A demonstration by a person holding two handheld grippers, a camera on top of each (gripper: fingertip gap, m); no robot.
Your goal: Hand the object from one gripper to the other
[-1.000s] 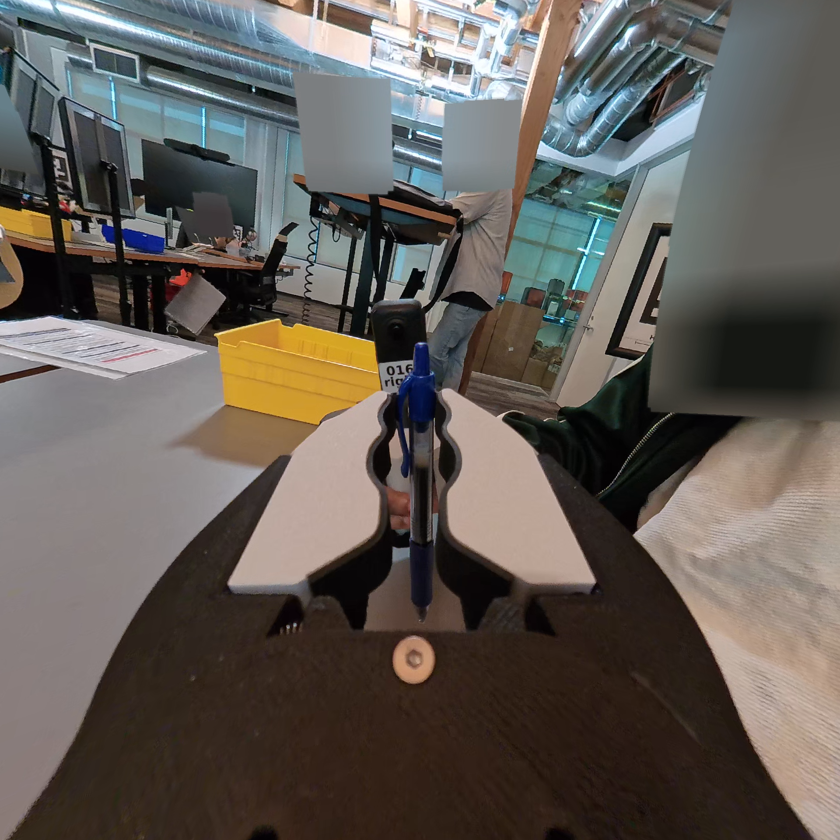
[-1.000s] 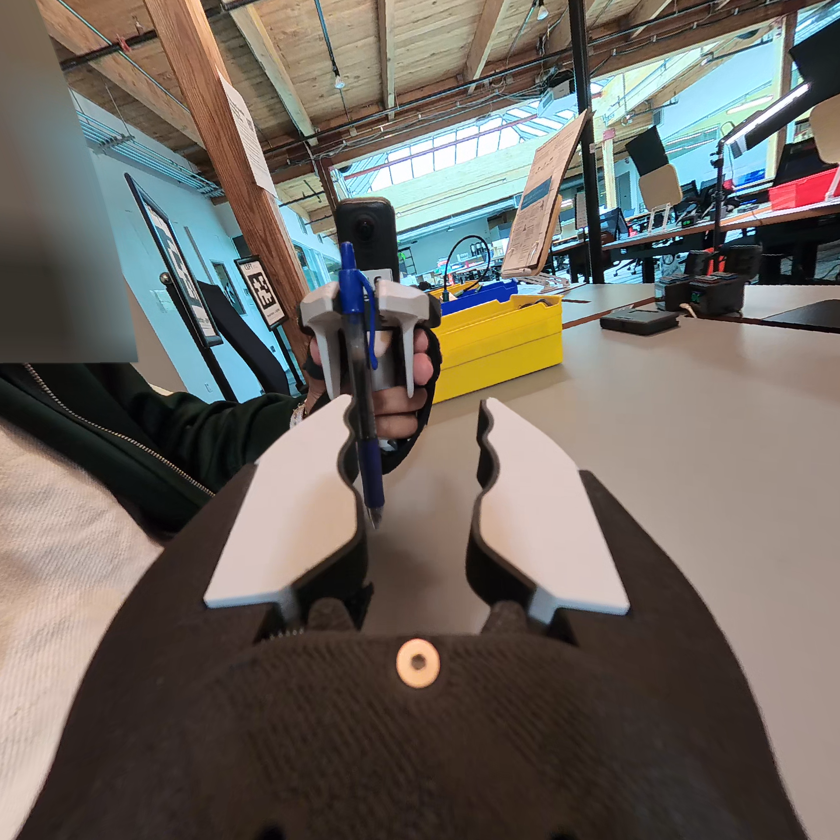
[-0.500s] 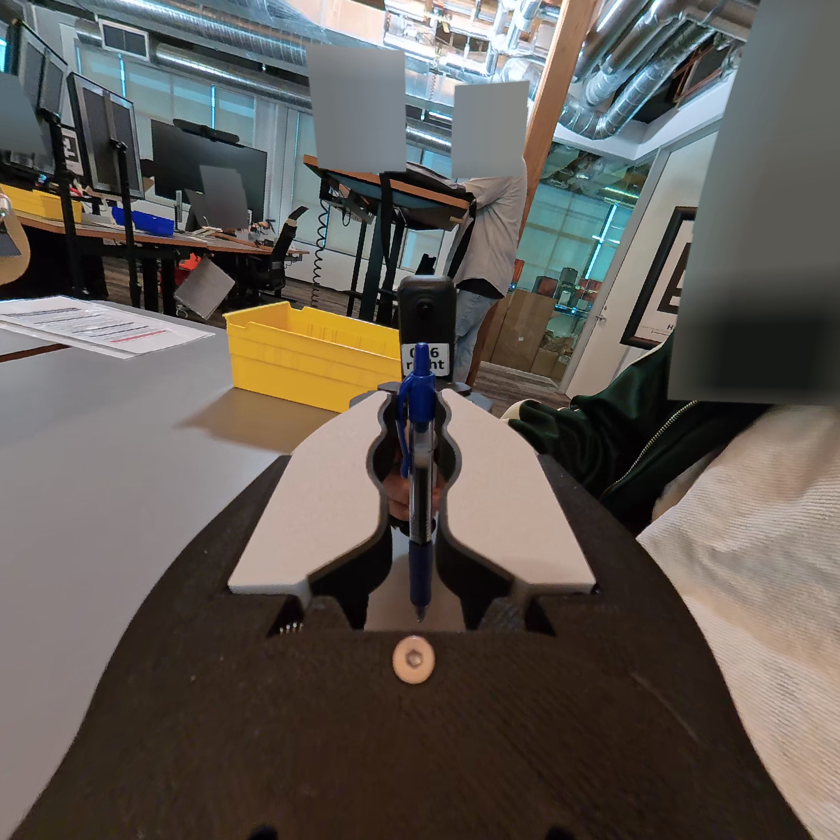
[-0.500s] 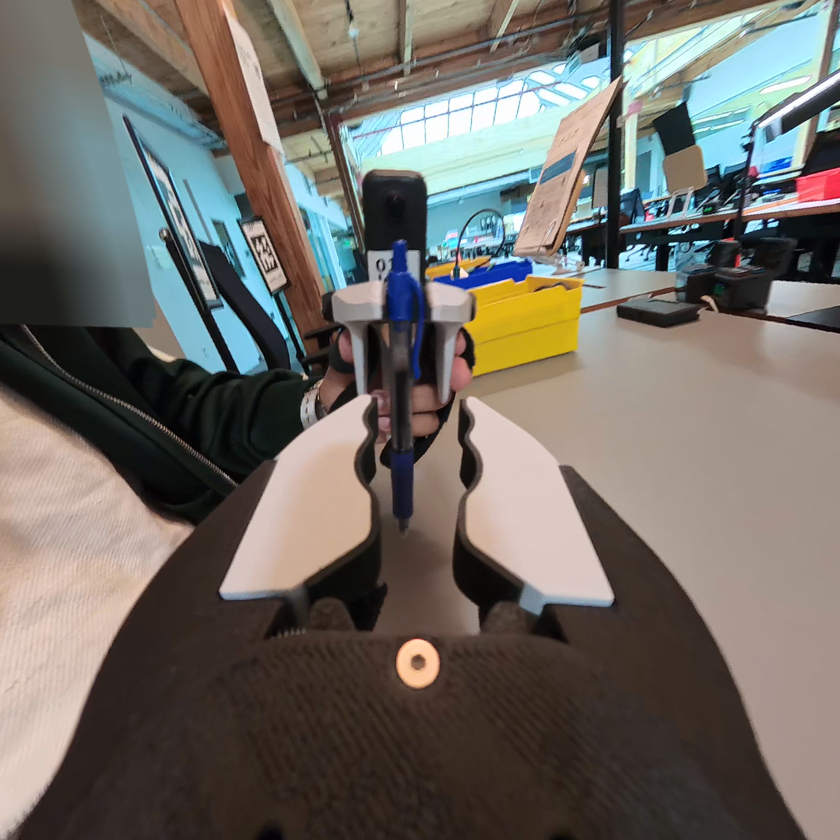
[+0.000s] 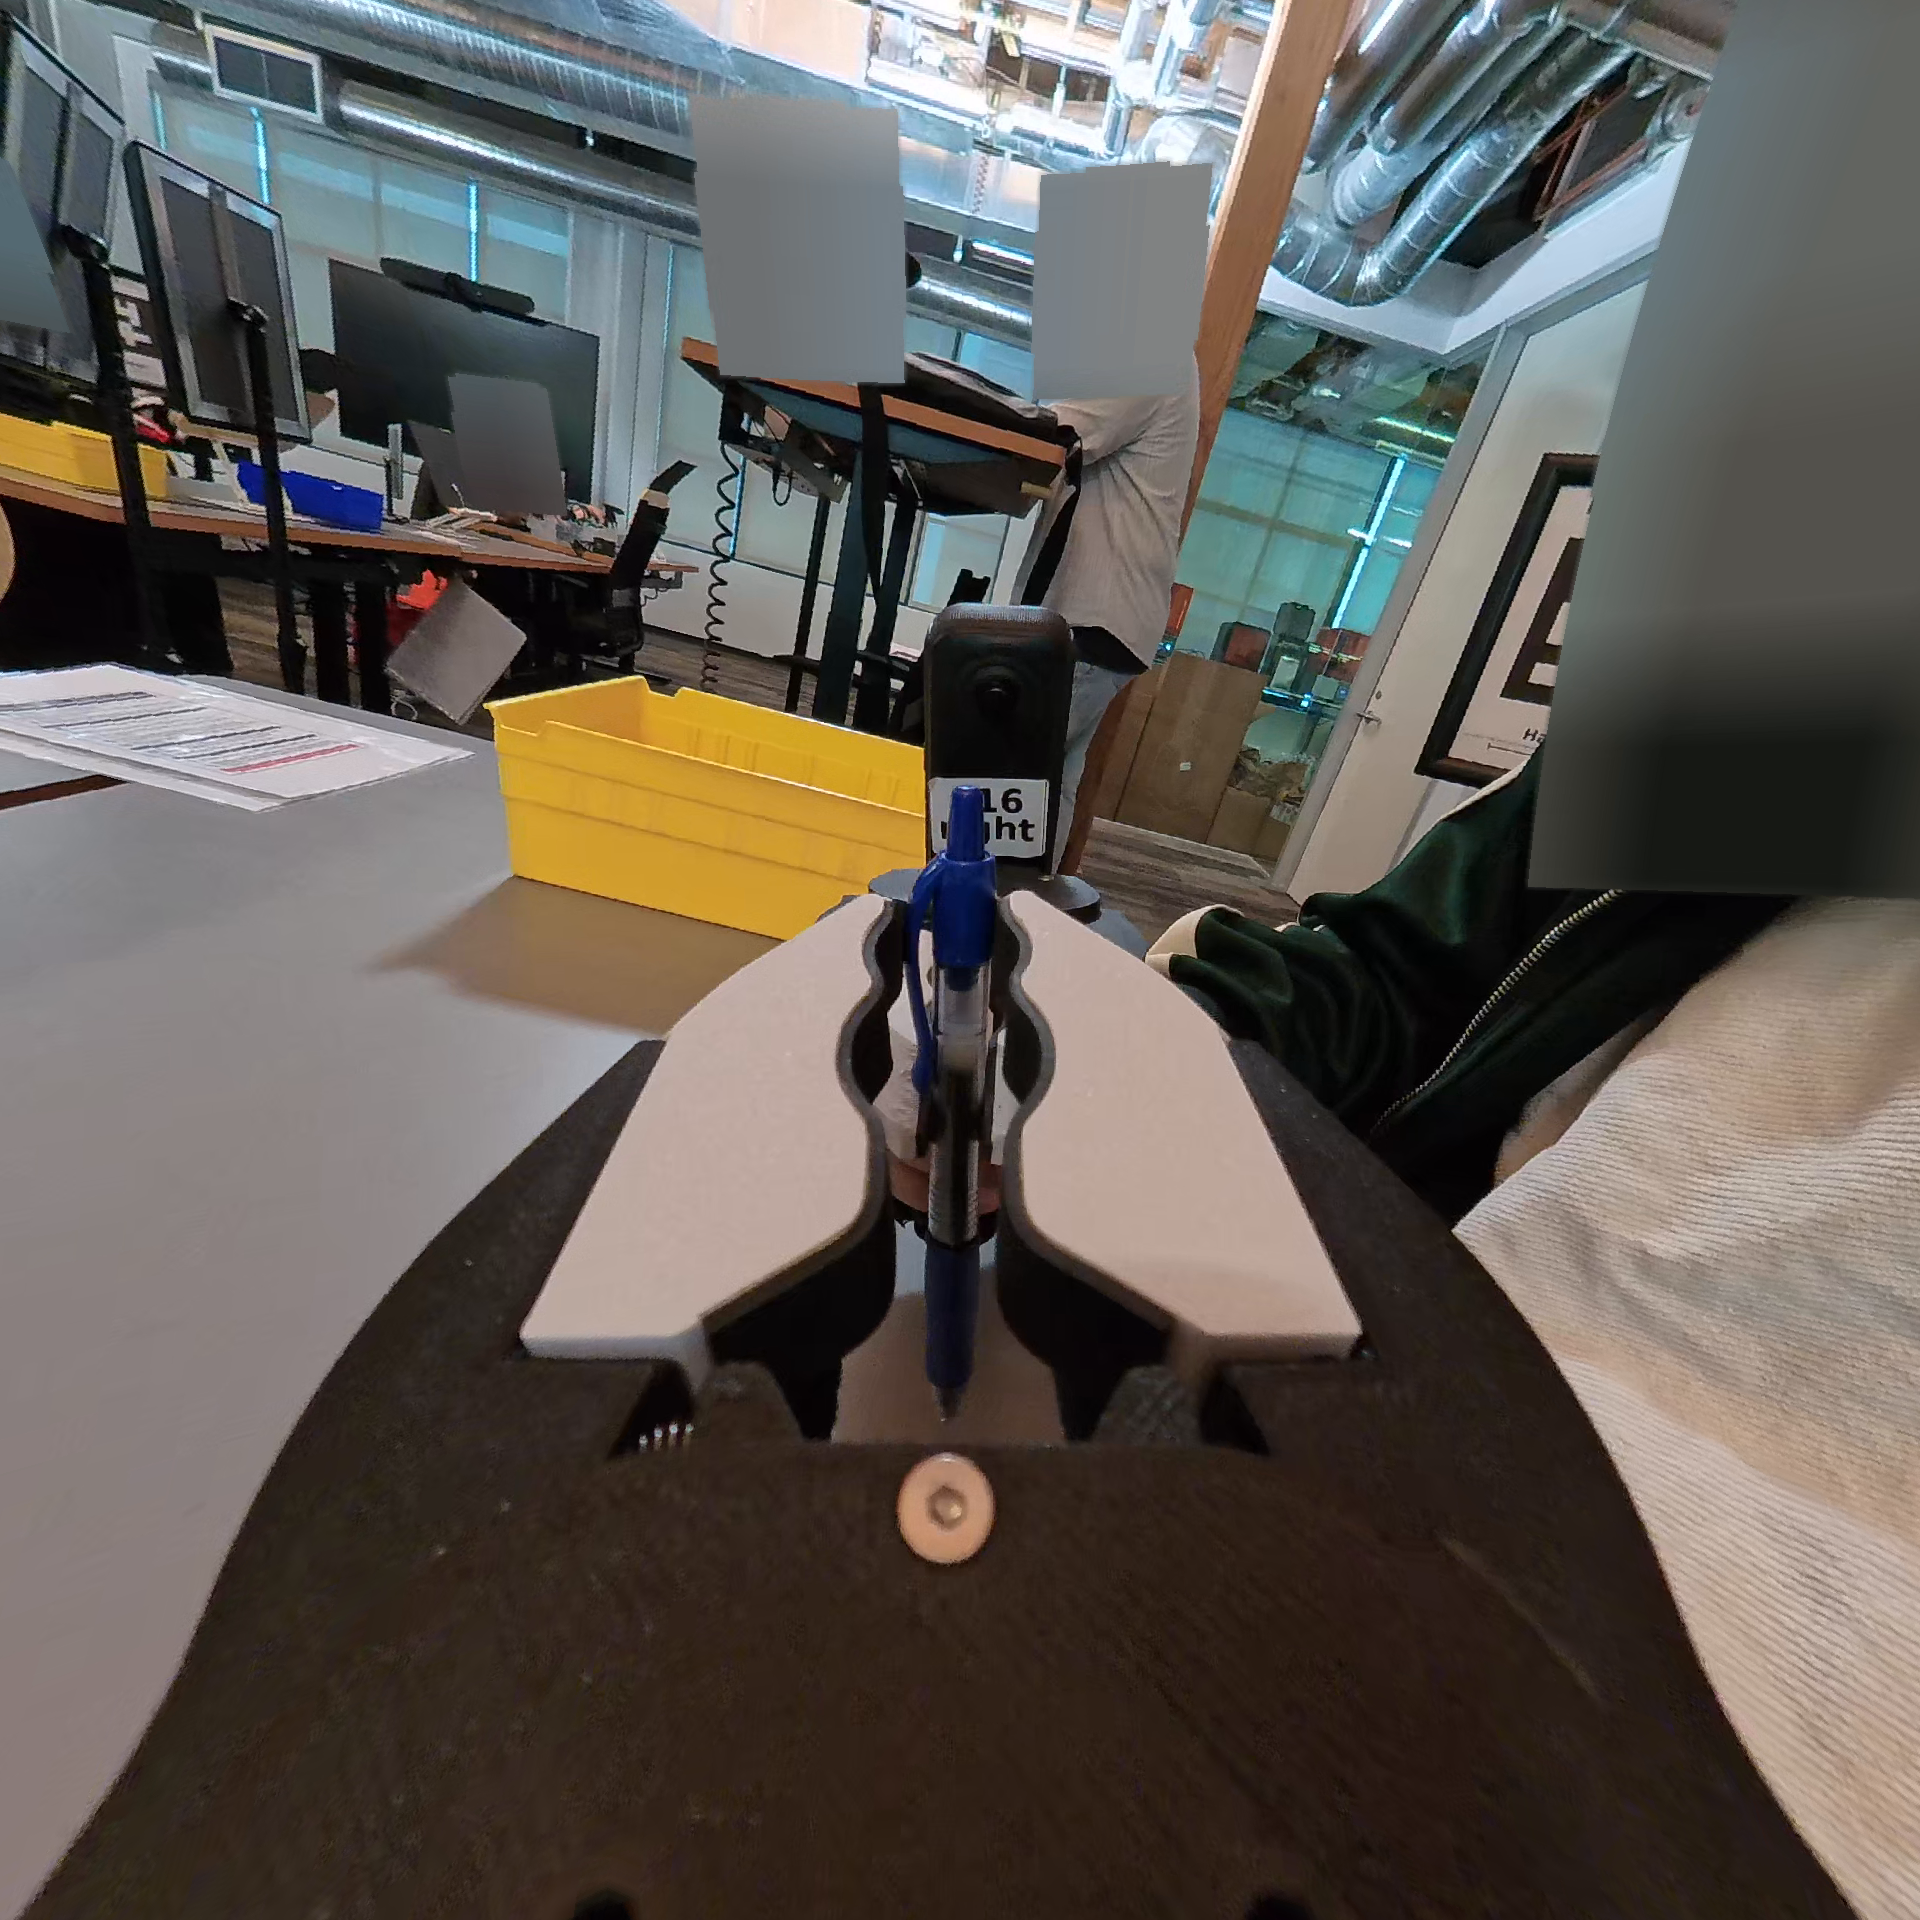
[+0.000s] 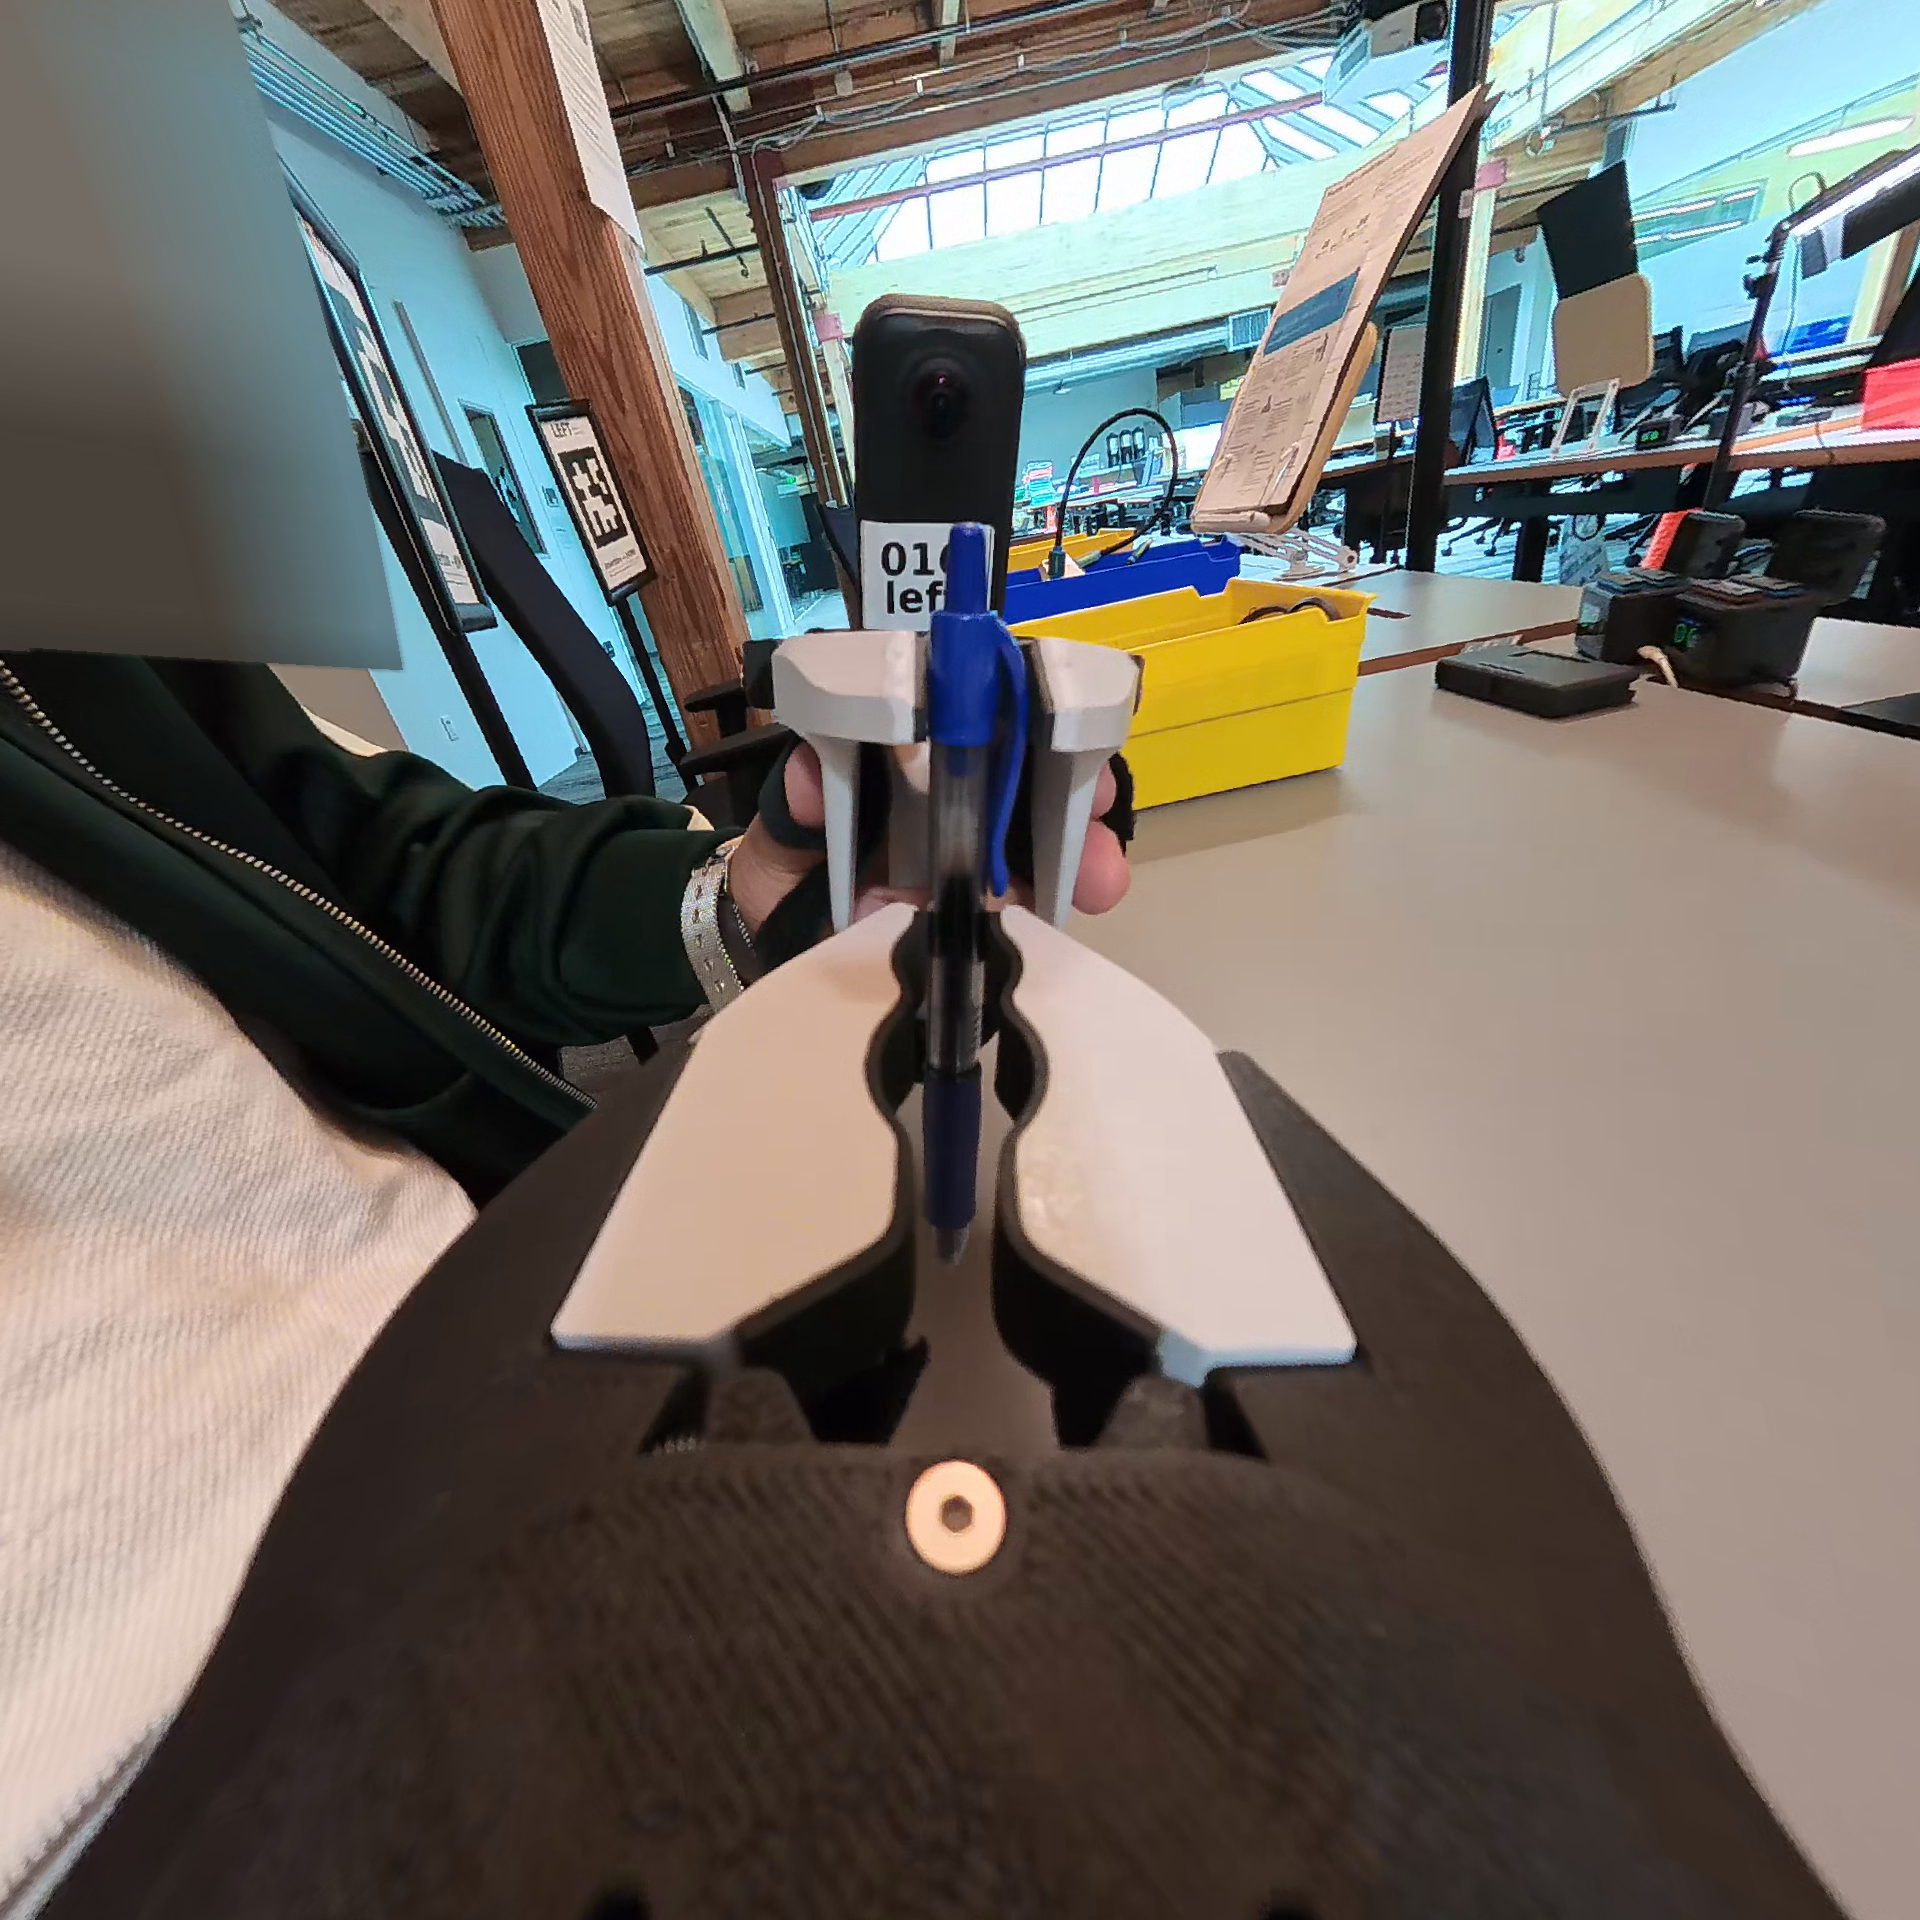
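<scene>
A blue pen [image 5: 951, 1299] stands upright, tip down, above the grey table [image 5: 208, 1091]. My left gripper [image 5: 948, 914] is shut on it. In the right wrist view the left gripper [image 6: 951, 707] clamps the pen's [image 6: 952, 1143] upper part by the clip. My right gripper [image 6: 956, 925] faces it and is shut on the pen's barrel just below. The two grippers almost touch tip to tip. In the left wrist view, the right gripper's black camera [image 5: 997, 707] shows behind the pen; its fingers are mostly hidden.
A yellow bin [image 5: 707, 790] and papers [image 5: 208, 732] lie on the table beyond the left gripper. Another yellow bin [image 6: 1226, 675], a blue bin [image 6: 1132, 571] and black devices [image 6: 1538, 681] sit behind the right gripper. The holder's torso [image 5: 1714, 1247] is close by. Tip to tip, the grippers are about 4 centimeters apart.
My right gripper came in from wide open beside the pen, centred on it and closed on the barrel. My left gripper stayed shut on the pen, hardly moving.
</scene>
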